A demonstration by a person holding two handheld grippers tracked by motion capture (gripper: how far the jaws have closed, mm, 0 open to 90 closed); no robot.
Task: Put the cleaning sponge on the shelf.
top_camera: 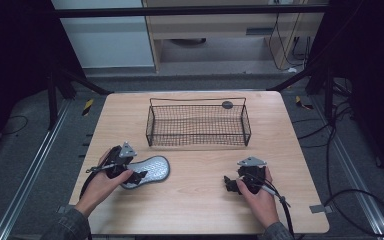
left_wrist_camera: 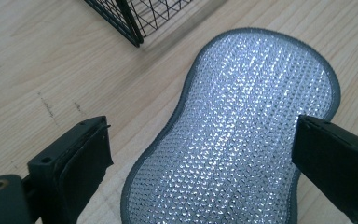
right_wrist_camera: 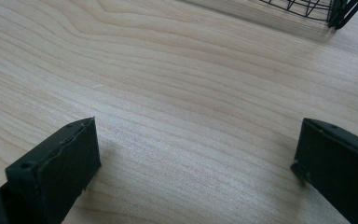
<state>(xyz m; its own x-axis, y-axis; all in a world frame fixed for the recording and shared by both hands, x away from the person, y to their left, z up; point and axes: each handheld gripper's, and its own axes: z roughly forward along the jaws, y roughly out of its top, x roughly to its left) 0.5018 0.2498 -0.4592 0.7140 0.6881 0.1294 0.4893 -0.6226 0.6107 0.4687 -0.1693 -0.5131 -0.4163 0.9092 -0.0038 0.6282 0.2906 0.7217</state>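
Silver scrubbing pad (top_camera: 149,170), peanut-shaped with a grey rim, lay flat on the wooden table (top_camera: 200,210) toward its left front. The left gripper (top_camera: 136,176), held in a person's left hand (top_camera: 100,186), sat over the pad's near end with its jaws spread wide, one on either side, not yet pinching it. Behind, mid-table, stood a black wire basket (top_camera: 198,124). At the right, the right gripper (top_camera: 228,184) rested low over bare wood, jaws apart and holding nothing.
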